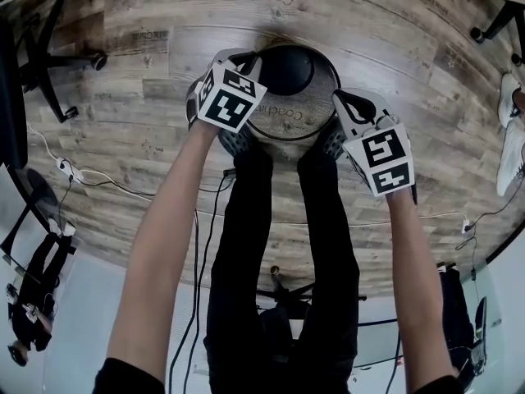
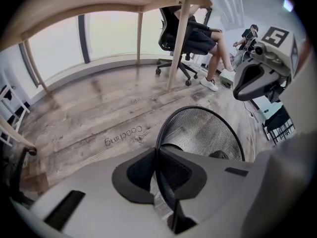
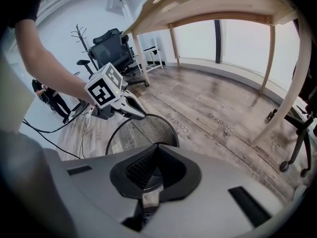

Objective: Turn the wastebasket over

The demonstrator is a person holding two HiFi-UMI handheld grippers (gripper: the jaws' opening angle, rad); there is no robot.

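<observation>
A black wire-mesh wastebasket (image 1: 287,72) stands on the wooden floor in front of the person's feet, its round mouth facing up. My left gripper (image 1: 246,76) is shut on the left side of the rim. In the left gripper view the thin rim (image 2: 161,148) runs straight between the closed jaws, and the mesh wall (image 2: 208,128) curves away beyond. My right gripper (image 1: 344,109) is shut on the opposite side of the rim. In the right gripper view the mesh (image 3: 133,133) sits clamped between its pads, with the left gripper (image 3: 124,108) across the opening.
The person's legs and shoes (image 1: 234,142) stand right behind the basket. A wooden desk leg (image 2: 178,43) and an office chair (image 2: 173,33) with a seated person lie beyond it. Cables (image 1: 107,179) trail over the floor at left. Another chair (image 3: 111,43) stands further off.
</observation>
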